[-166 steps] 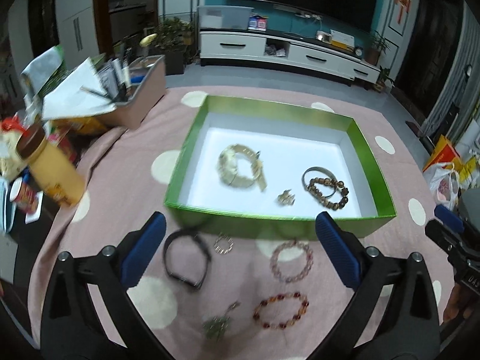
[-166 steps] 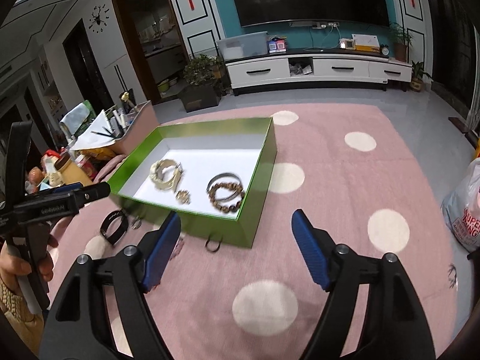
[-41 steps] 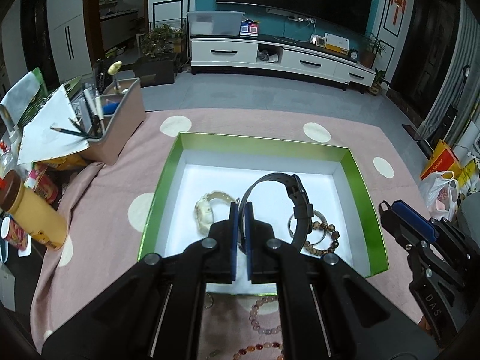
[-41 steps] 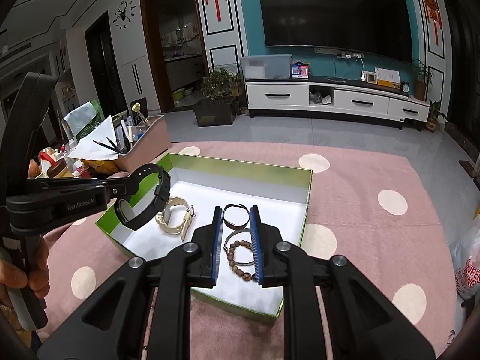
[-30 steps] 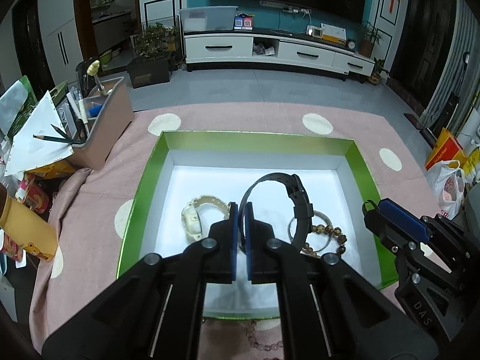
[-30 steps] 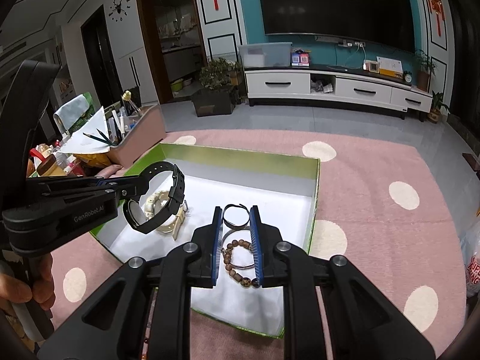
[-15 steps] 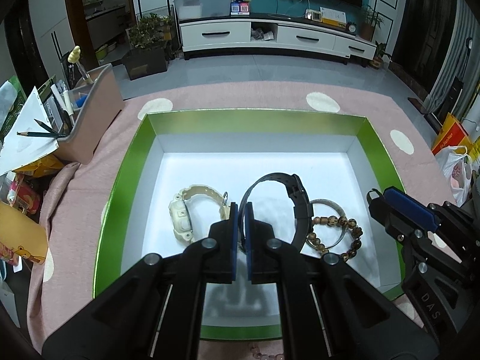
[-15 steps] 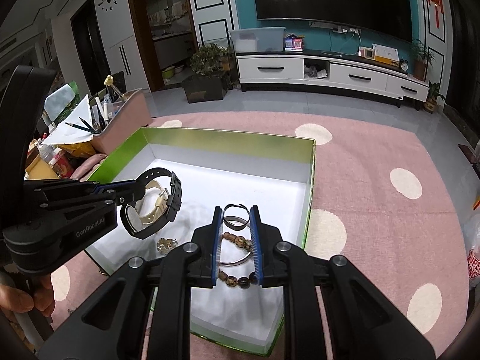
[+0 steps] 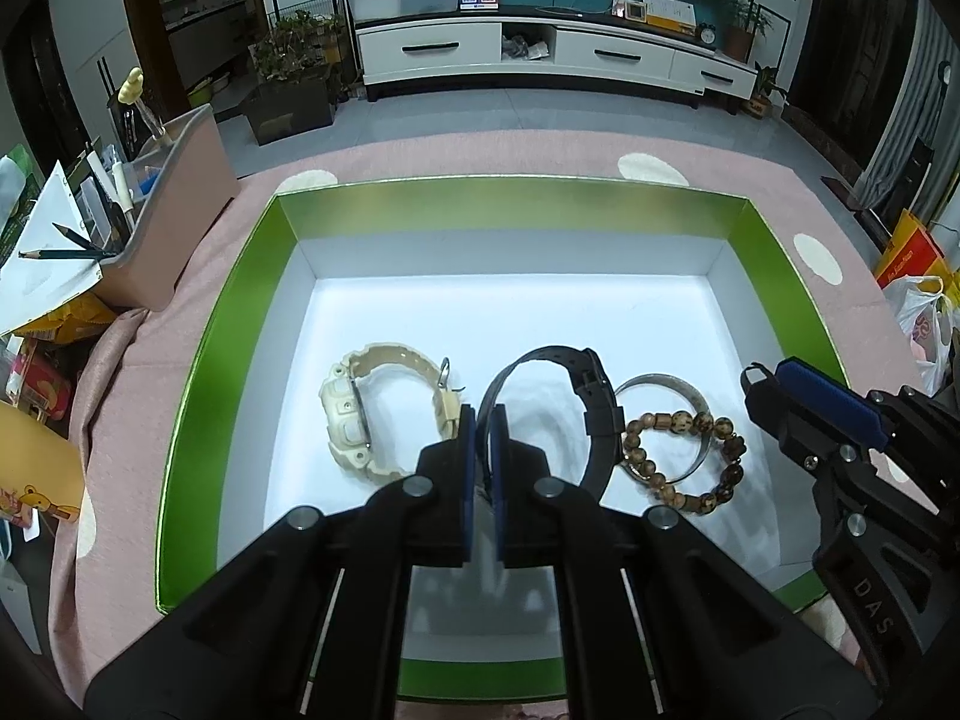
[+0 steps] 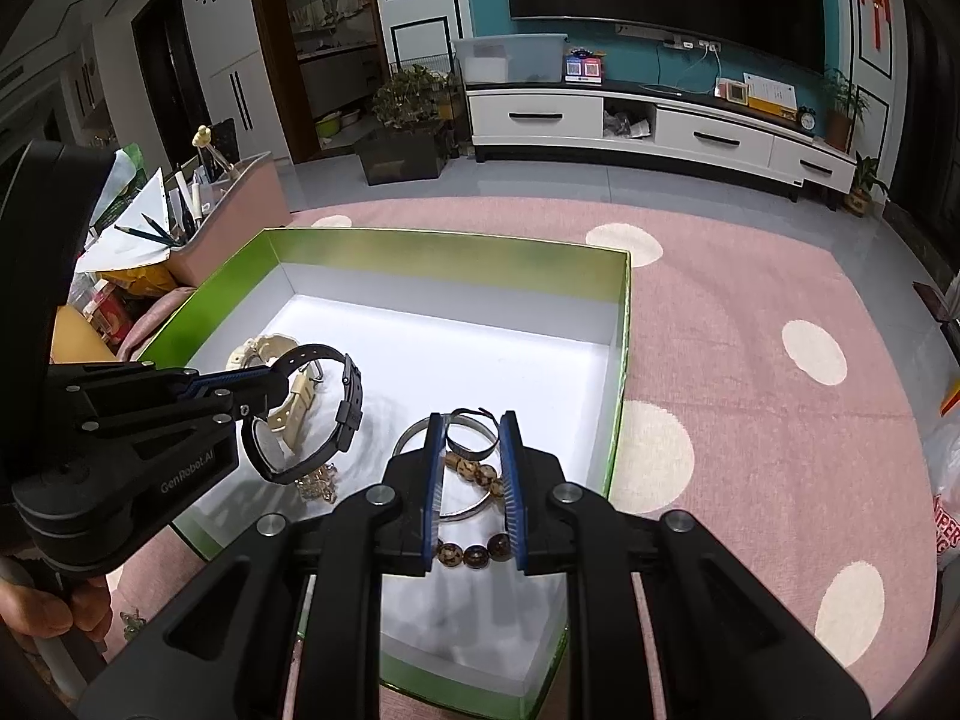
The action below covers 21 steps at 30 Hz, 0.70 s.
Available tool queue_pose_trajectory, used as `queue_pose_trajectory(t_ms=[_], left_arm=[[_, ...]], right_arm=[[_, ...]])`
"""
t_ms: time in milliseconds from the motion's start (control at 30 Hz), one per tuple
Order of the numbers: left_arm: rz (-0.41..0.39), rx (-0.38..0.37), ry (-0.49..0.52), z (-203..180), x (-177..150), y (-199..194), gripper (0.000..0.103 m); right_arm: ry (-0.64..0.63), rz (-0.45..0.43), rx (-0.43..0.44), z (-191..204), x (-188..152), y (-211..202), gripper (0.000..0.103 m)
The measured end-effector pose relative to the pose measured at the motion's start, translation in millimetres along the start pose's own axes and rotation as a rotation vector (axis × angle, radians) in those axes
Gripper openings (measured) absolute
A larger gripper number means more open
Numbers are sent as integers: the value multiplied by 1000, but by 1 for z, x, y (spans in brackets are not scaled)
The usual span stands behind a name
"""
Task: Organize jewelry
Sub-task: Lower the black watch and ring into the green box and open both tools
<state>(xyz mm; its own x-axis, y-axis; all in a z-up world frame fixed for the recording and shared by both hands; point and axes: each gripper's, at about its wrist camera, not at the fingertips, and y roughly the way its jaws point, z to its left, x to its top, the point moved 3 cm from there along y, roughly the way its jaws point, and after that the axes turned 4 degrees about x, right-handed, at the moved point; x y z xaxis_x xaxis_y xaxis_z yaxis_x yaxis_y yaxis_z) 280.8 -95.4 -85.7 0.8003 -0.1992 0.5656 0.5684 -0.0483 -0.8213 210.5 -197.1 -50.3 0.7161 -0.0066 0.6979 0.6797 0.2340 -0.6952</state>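
Observation:
My left gripper (image 9: 483, 420) is shut on a black watch band (image 9: 564, 396), which hangs as a loop inside the green box (image 9: 510, 186), low over its white floor. In the right wrist view the band (image 10: 345, 414) sits between the cream watch (image 10: 270, 348) and the silver bangle (image 10: 408, 438). My right gripper (image 10: 474, 420) is shut on a small dark bangle (image 10: 471, 451) above the wooden bead bracelet (image 10: 474, 555). From the left wrist view it (image 9: 762, 384) shows over the box's right side. Whether the band touches the floor I cannot tell.
A small gold piece (image 10: 315, 486) lies under the band. A pink holder with pencils (image 9: 174, 228) and cluttered packets stand left of the box on the pink dotted cloth (image 10: 750, 420). A hand (image 10: 84, 606) grips the left tool. A charm (image 10: 132, 621) lies on the cloth.
Both grippers stood open at first, with the band and small bangle on the cloth. Over the last second both have sunk closer to the box floor, each still holding its piece.

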Motion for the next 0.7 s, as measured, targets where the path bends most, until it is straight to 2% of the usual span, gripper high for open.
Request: queue_pose_trajectory(t_ms=[267,467,500,567,600,633,700], left_arm=[[17,4,-2,2,-2,5,5],[-1,5,-5,3,-2,0,8],[-4,3,-5,3,-2,-2,10],[-17,3,-7,4,-1,-6,30],[-26,4,-7,4,-1,-9,36],[-41,7,-6,5,-2,-14,44],[-57,11,-3,4,-2,-21,47]], right_arm=[[6,14,1,-1,-1,3,18],[15,10,2,-1,-2,1,19],[16,9,-1,-2,-2,0,19],[17,1,0,-2,-2,-5,21],[16,-9,4,-2,-3,-9,26],[15,-16,5,-2,-3,-13,35],[14,-35,4,-2,-3,-21,38]])
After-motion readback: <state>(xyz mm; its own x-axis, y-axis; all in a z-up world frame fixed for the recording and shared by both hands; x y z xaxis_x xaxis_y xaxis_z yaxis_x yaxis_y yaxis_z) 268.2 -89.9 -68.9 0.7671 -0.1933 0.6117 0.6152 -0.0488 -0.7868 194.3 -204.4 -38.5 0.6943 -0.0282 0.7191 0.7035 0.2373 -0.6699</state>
